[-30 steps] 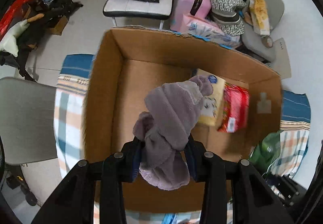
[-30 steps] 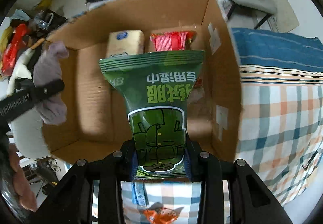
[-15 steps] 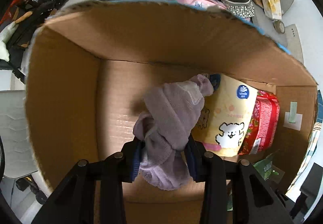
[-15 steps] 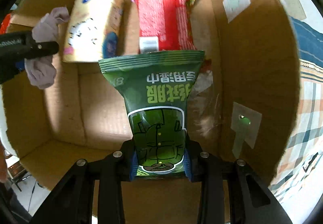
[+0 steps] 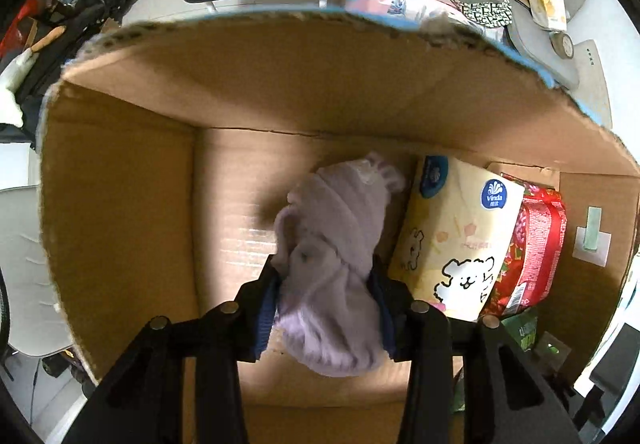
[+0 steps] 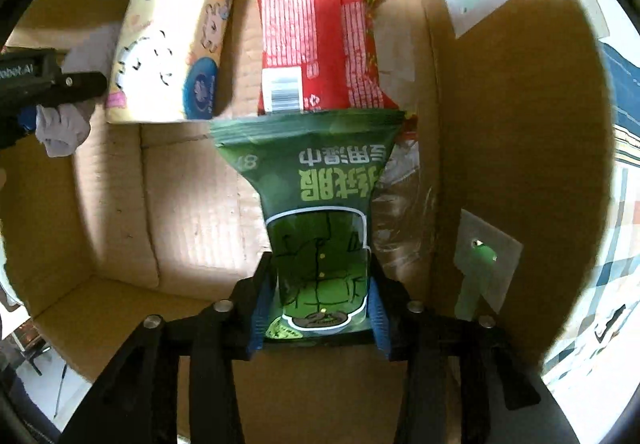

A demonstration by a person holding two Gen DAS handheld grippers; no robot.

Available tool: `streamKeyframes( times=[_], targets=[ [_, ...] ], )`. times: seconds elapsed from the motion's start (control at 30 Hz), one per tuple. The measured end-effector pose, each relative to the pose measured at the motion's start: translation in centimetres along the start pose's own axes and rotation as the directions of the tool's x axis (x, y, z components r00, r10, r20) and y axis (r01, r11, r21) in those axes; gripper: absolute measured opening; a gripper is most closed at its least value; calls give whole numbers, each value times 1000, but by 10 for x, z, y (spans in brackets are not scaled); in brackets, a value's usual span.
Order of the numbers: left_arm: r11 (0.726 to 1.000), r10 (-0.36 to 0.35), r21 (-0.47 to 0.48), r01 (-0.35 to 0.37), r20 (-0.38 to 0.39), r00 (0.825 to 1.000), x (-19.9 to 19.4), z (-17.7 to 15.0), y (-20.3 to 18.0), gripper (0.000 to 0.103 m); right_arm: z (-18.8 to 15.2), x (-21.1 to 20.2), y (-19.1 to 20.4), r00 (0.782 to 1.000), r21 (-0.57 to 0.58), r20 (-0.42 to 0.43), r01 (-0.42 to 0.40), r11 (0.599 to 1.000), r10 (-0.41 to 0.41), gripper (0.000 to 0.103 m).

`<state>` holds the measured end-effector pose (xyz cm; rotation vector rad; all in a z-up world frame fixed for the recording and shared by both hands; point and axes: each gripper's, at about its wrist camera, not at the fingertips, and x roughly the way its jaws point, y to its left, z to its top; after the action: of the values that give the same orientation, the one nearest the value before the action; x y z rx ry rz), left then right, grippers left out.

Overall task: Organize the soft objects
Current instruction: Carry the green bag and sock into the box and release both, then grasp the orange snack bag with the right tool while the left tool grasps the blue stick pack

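Inside the cardboard box (image 5: pixel 120 204), 2 loads carried low for release; left gripper (image 5: pixel 326 284) clamped on lilac fleece (image 5: pixel 332 244) beside tissue pack (image 5: pixel 456 240); right gripper (image 6: pixel 318 300) pinching green pouch (image 6: pixel 320 204) before red packet (image 6: pixel 316 40).

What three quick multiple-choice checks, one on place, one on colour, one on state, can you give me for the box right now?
1. Where does the yellow tissue pack lie?
A. left of the red packet in the cardboard box
B. on the checked cloth
C. in the right tongs

2. What colour is the pouch in the right tongs?
A. blue
B. green
C. white

3. What are the left tongs doing?
A. open, holding nothing
B. shut on the tissue pack
C. shut on the purple cloth

Answers: 1 A, the two lie side by side on the box floor; 2 B, its printed film is green; 3 C, the cloth sits pinched between the fingers.
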<state>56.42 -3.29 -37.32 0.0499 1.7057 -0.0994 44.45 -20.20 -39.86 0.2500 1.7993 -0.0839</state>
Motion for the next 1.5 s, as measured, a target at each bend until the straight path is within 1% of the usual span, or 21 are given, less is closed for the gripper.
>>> streamKeyframes(
  times=[0.03, 0.13, 0.2, 0.23, 0.3, 0.33, 0.37, 0.4, 0.47, 0.5, 0.53, 0.63, 0.73, 0.83, 0.87, 0.97, 1.07, 1.27, 1.4, 1.5],
  targets=[
    [1000, 2, 0, -2, 2, 1000, -2, -1, 0, 40, -1, -4, 0, 1000, -3, 6, -1, 1000, 1, 53],
    [1000, -4, -9, 4, 2, 1000, -9, -3, -1, 41, -3, -18, 3, 1000, -6, 20, -8, 1000, 8, 56],
    [1000, -10, -15, 10, 12, 1000, -16, -6, 0, 44, -4, -27, 5, 999, -8, 32, -8, 1000, 9, 59],
    [1000, -11, -15, 11, 18, 1000, -18, -7, 1, 47, -5, -32, 6, 999, -6, 39, -11, 1000, 12, 62],
    [1000, -14, -15, 14, 32, 999, -25, -10, 4, 60, -8, -42, 5, 998, -8, 53, -15, 1000, 15, 65],
    [1000, -22, -18, 23, 42, 999, -31, -12, 6, 64, -9, -46, 5, 998, -8, 59, -17, 1000, 18, 70],
    [999, -25, -20, 26, 49, 998, -35, -12, 9, 72, -10, -52, 6, 998, -7, 66, -20, 1000, 21, 74],
    [999, -27, -21, 28, 58, 998, -40, -14, 11, 80, -11, -59, 7, 997, -8, 73, -22, 1000, 23, 76],
    [999, -25, -22, 26, 76, 997, -50, -20, 14, 87, -15, -70, 9, 996, -12, 87, -22, 1000, 23, 82],
    [999, -27, -22, 29, 87, 996, -54, -23, 15, 89, -18, -75, 10, 995, -14, 95, -22, 1000, 23, 84],
    [999, -27, -21, 29, 95, 995, -58, -27, 15, 94, -20, -80, 10, 994, -16, 103, -23, 1000, 24, 89],
    [999, -28, -14, 30, 124, 992, -67, -38, 16, 95, -32, -94, 6, 991, -24, 130, -16, 1000, 19, 91],
    [999, -36, -9, 38, 159, 987, -79, -55, 19, 95, -39, -104, 6, 987, -30, 160, -13, 999, 17, 99],
    [999, -44, -5, 46, 195, 980, -92, -76, 20, 95, -45, -106, 0, 979, -35, 202, -1, 999, 8, 99],
    [999, -43, -5, 45, 219, 975, -97, -86, 20, 95, -49, -107, 0, 976, -35, 217, 3, 999, 5, 99],
    [999, -38, -1, 39, 259, 965, -110, -107, 19, 95, -65, -116, 2, 964, -39, 266, 21, 999, -10, 99],
    [1000, -27, 6, 27, 304, 952, -124, -133, 16, 95, -78, -125, 1, 949, -45, 315, 31, 999, -15, 99],
    [1000, -17, 17, 11, 400, 917, -155, -182, 11, 95, -114, -143, 4, 920, -69, 391, 46, 997, -16, 99],
    [1000, -12, 16, 5, 446, 895, -173, -211, 11, 95, -141, -160, 7, 899, -84, 437, 51, 995, -9, 99],
    [1000, -13, 9, 10, 469, 883, -183, -230, 13, 95, -159, -173, 8, 886, -101, 463, 44, 994, 8, 99]
  ],
)
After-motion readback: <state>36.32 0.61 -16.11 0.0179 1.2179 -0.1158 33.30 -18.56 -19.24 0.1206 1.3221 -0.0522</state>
